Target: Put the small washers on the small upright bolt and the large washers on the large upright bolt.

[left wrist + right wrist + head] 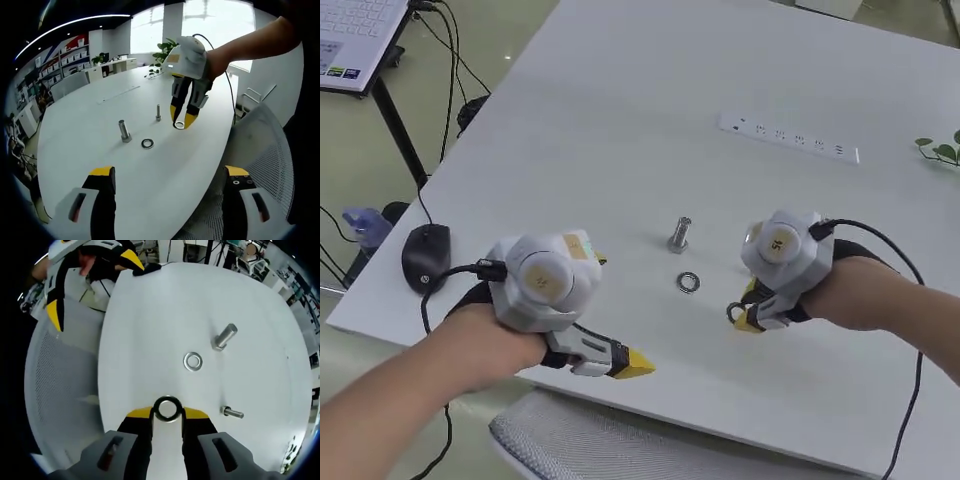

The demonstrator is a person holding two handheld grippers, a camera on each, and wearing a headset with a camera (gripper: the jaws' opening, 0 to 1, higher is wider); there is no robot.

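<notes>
1. yellow-tipped right gripper pinches a silver metal ring washer – above the white table, near side.
2. yellow-tipped left gripper gapes, holding nothing.
3. another silver washer lies flat just beside the large upright steel bolt.

The white table takes up most of the head view. At centre frame stands the large upright bolt, with one washer lying flat just below it. A power strip lies at upper right. A black corded mouse sits at the left edge. In the left gripper view, the small upright bolt stands near the large one.
</notes>
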